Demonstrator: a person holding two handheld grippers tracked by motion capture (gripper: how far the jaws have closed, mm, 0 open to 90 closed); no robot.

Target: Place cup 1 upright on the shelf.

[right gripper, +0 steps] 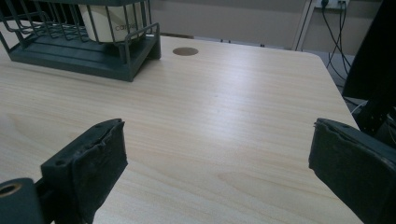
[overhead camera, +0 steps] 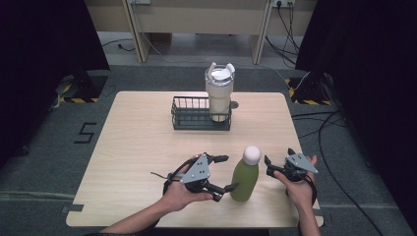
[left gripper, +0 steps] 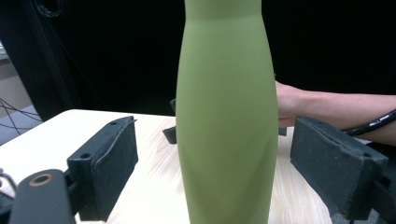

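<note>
Here the left gripper point(overhead camera: 223, 177) stands wide around the upright green bottle point(overhead camera: 245, 177), lined up to clamp it.

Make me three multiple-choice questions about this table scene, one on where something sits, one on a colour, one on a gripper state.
1. Where does the cream tumbler stand?
A. in the wire basket
B. on the floor
C. beside the person's hand

2. What colour is the bottle body?
A. red
B. green
C. blue

3. How does the left gripper stand to the bottle?
A. clamped on its cap
B. shut, far from it
C. open, a jaw on each side

Answers: 1 A, the basket's wires surround its base; 2 B, green under a white cap; 3 C, gaps show beside both pads.
</note>
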